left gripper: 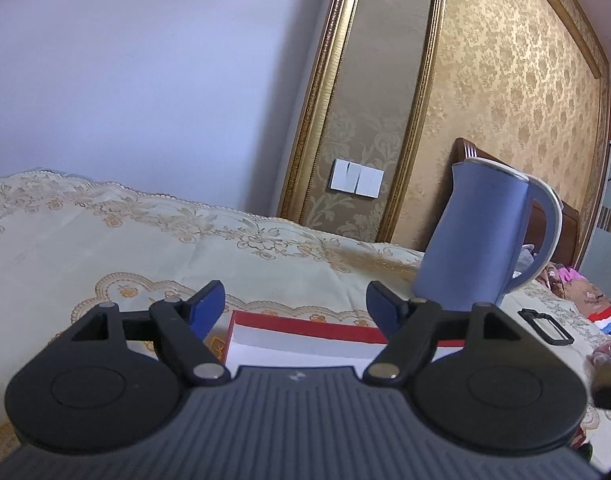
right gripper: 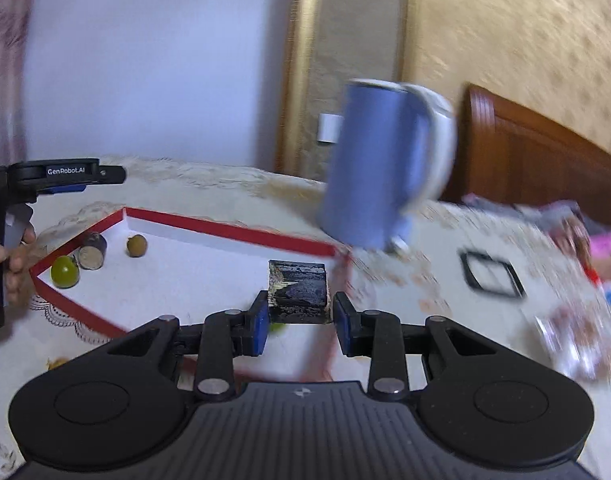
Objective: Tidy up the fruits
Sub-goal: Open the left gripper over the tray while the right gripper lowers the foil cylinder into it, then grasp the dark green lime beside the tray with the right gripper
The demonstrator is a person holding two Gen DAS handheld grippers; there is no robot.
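A shallow red-rimmed white box (right gripper: 225, 231) lies on the tablecloth; its far rim also shows in the left wrist view (left gripper: 305, 326). In its left corner sit a green round fruit (right gripper: 65, 272), a dark purple cane piece (right gripper: 91, 251) and a small brown round fruit (right gripper: 137, 246). My right gripper (right gripper: 299, 322) is over the box's right end, jaws around a dark purple cane chunk (right gripper: 298, 288), with a small gap showing at the right pad. A bit of green fruit (right gripper: 277, 327) peeks out under it. My left gripper (left gripper: 295, 306) is open and empty above the box; it also shows in the right wrist view (right gripper: 105, 176).
A blue kettle (left gripper: 477, 236) stands just beyond the box's right end, also in the right wrist view (right gripper: 379, 168). A small black frame (right gripper: 491, 276) lies on the embroidered tablecloth (left gripper: 105, 240). Packets and clutter (right gripper: 569, 320) lie at the right. Wall and wooden headboard (right gripper: 537, 160) behind.
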